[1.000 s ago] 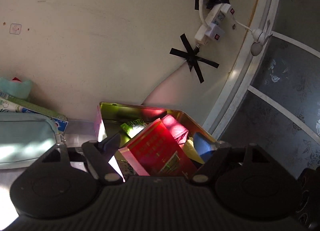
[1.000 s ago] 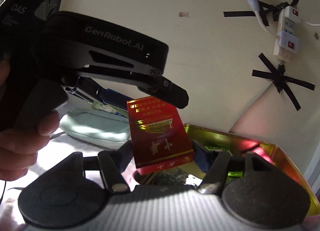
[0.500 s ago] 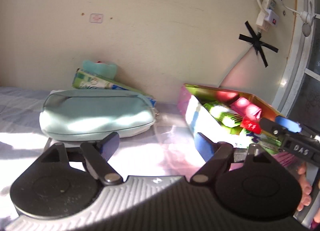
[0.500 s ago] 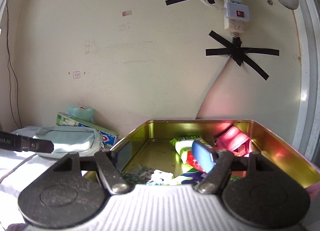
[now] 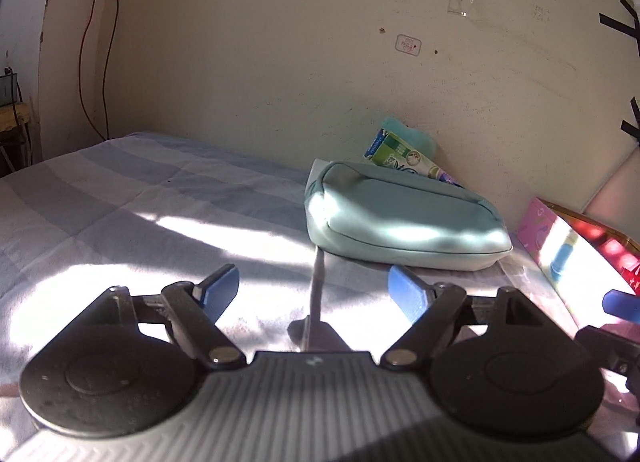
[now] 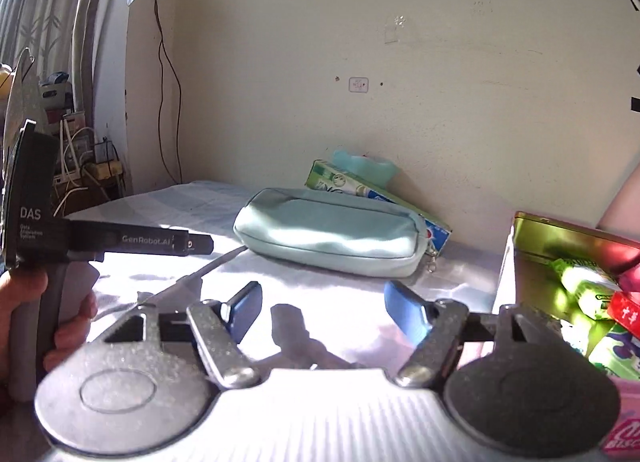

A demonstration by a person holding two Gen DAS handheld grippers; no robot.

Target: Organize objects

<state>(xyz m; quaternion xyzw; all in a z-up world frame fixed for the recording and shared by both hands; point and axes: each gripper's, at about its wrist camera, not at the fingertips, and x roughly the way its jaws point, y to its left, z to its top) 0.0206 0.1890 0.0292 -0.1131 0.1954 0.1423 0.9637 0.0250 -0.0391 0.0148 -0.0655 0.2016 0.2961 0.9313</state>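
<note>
Both the left tongs and right tongs hung spread and empty, the tin to their right already part-filled, while the pouch and toothpaste box ahead remained unsorted.

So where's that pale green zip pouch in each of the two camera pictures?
Left wrist view: the pouch lies right of centre on the striped cloth, beyond the open left hand-held gripper.
Right wrist view: the pouch lies at centre, beyond the open right hand-held gripper.
Shared landmark: the green toothpaste box behind the pouch, against the wall.
</note>
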